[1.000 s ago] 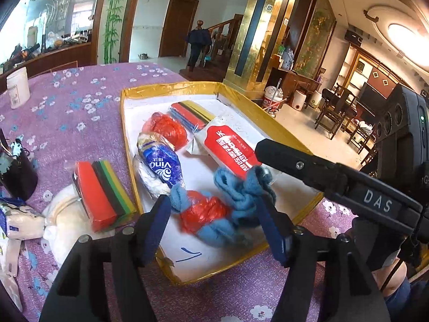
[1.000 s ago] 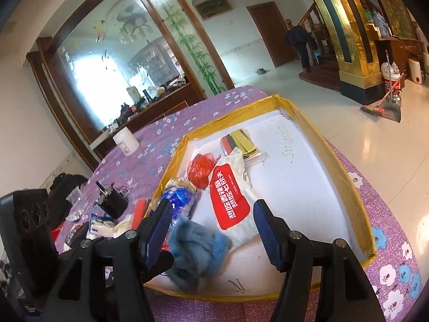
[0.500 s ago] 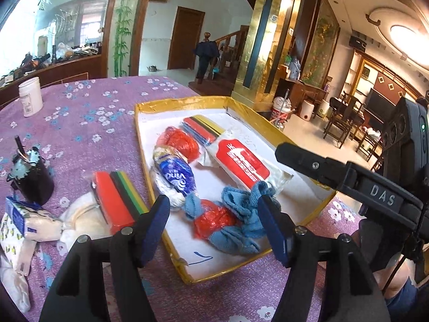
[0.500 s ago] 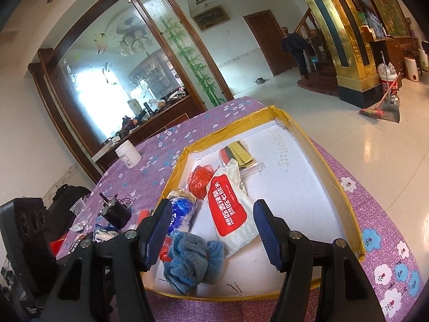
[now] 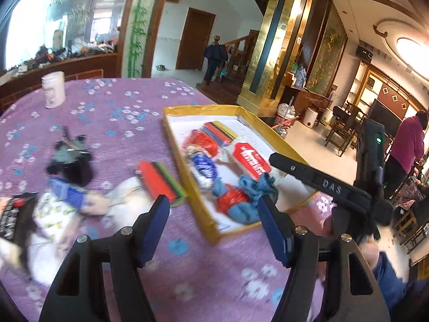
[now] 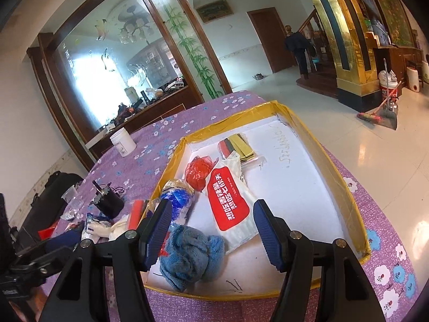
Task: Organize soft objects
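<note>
A white tray with a yellow rim (image 6: pixel 316 139) (image 5: pixel 198 187) lies on the purple flowered table. In it are a blue cloth bundle (image 6: pixel 190 257) (image 5: pixel 241 209), a red and white packet (image 6: pixel 228 204) (image 5: pixel 250 159), a blue and white packet (image 6: pixel 178 197) (image 5: pixel 205 167), a red bag (image 6: pixel 199 170) and a striped pack (image 6: pixel 236 146). Outside the tray, left, lie a striped sponge pack (image 5: pixel 158 181) and white soft packets (image 5: pixel 118 204). My left gripper (image 5: pixel 214 230) is open and empty above the table. My right gripper (image 6: pixel 211 232) is open and empty above the tray's near end.
A white jar (image 5: pixel 53 90) (image 6: pixel 122 142) stands at the table's far side. A black cup holder (image 6: pixel 108 201) (image 5: pixel 71 161) sits left of the tray. The table's edge and the tiled floor (image 6: pixel 375 145) lie to the right. A person (image 5: pixel 405 155) stands at far right.
My left gripper has pulled back and swung left, so the tray now lies right of centre and more loose packets show. My right gripper has lifted back a little.
</note>
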Demonstrator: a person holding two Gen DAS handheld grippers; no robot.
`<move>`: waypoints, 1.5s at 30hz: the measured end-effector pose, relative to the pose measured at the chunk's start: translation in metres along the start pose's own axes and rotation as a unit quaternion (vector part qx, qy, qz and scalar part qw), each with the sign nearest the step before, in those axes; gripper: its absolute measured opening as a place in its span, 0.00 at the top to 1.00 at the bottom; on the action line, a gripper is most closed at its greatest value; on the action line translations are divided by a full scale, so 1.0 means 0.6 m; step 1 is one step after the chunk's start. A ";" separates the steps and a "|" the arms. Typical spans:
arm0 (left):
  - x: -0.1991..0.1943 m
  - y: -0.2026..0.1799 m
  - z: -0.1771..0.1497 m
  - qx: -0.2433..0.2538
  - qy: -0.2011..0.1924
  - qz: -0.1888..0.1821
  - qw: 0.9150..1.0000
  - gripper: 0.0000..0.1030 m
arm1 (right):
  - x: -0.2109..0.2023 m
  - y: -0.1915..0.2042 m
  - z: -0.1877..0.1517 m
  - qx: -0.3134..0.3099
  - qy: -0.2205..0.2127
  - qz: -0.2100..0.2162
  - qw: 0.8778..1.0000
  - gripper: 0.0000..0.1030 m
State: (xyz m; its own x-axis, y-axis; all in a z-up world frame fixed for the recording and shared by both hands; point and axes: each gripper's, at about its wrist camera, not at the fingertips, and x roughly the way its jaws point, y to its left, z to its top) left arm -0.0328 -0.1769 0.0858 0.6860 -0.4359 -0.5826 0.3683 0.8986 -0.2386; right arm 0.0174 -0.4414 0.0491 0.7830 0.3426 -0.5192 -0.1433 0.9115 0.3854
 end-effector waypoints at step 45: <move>-0.101 0.295 -0.046 -0.146 0.027 0.225 0.963 0.28 | 0.177 0.343 -0.029 -0.176 0.115 0.184 0.960 0.78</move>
State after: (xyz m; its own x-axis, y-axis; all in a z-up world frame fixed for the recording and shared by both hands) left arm -0.0266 0.0100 0.0578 0.6979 -0.0021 -0.7162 -0.1563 0.9754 -0.1552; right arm 0.0605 -0.2133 0.0596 0.4909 0.6611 -0.5674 -0.6127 0.7250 0.3146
